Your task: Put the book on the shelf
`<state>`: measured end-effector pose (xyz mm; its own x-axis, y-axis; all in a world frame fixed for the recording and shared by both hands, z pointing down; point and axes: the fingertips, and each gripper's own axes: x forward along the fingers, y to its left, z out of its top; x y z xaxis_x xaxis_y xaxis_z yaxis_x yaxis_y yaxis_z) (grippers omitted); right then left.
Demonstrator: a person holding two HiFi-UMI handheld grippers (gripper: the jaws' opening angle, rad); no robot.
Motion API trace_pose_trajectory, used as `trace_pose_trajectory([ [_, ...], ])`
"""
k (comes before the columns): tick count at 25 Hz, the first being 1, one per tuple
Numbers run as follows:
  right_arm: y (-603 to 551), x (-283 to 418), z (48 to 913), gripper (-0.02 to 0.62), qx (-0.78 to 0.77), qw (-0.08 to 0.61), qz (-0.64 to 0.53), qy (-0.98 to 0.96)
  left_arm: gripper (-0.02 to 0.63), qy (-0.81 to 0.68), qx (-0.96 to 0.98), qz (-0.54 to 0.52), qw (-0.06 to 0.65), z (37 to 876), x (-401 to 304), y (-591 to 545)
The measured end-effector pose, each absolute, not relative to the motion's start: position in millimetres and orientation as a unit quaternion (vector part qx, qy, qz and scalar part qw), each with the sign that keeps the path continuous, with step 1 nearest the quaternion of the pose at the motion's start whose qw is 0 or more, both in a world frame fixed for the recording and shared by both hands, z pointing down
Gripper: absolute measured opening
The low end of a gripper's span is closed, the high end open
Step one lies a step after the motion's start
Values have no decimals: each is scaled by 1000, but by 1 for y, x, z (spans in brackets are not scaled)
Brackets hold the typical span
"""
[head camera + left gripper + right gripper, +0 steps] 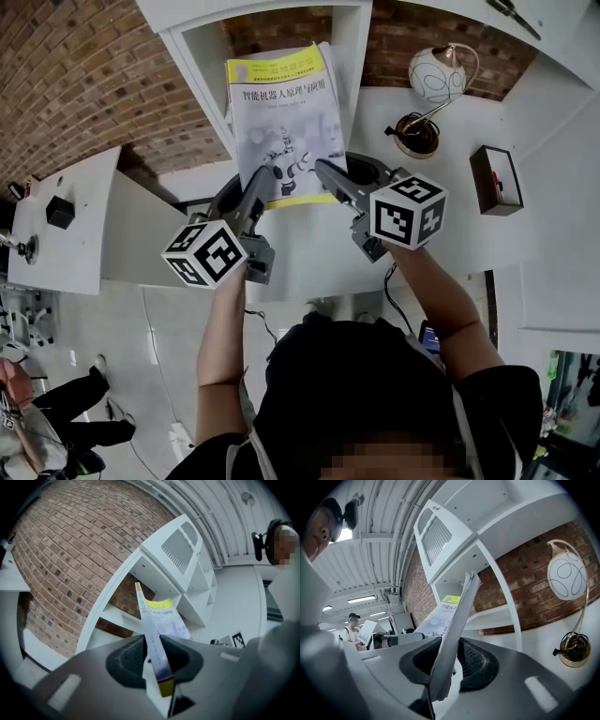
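Note:
A book with a yellow and white cover showing a robot is held up between both grippers, its top edge at the mouth of a white shelf compartment. My left gripper is shut on the book's lower left edge. My right gripper is shut on its lower right edge. In the left gripper view the book's spine runs between the pads, toward the shelf. The right gripper view shows the page edge of the book clamped in my right gripper, with the shelf behind.
A globe lamp on a brass base stands on the white top to the right of the shelf, seen also as the lamp. A black box lies further right. A brick wall backs the shelf. Another person crouches at lower left.

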<state>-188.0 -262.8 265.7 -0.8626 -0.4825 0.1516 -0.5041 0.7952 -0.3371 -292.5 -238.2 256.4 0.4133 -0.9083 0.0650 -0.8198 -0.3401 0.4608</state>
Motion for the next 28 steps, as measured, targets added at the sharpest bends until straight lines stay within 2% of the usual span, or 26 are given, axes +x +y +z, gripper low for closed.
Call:
trace_pose_trajectory([
  [11, -306, -217, 254, 107, 306, 32, 172, -936, 86, -494, 837, -95, 217, 248, -323, -290],
  [16, -346, -220, 250, 109, 309, 51, 174, -934, 91, -499, 830, -96, 230, 248, -326, -330],
  [28, -370, -218, 253, 120, 323, 44, 182, -928, 91, -533, 810, -97, 224, 243, -327, -353],
])
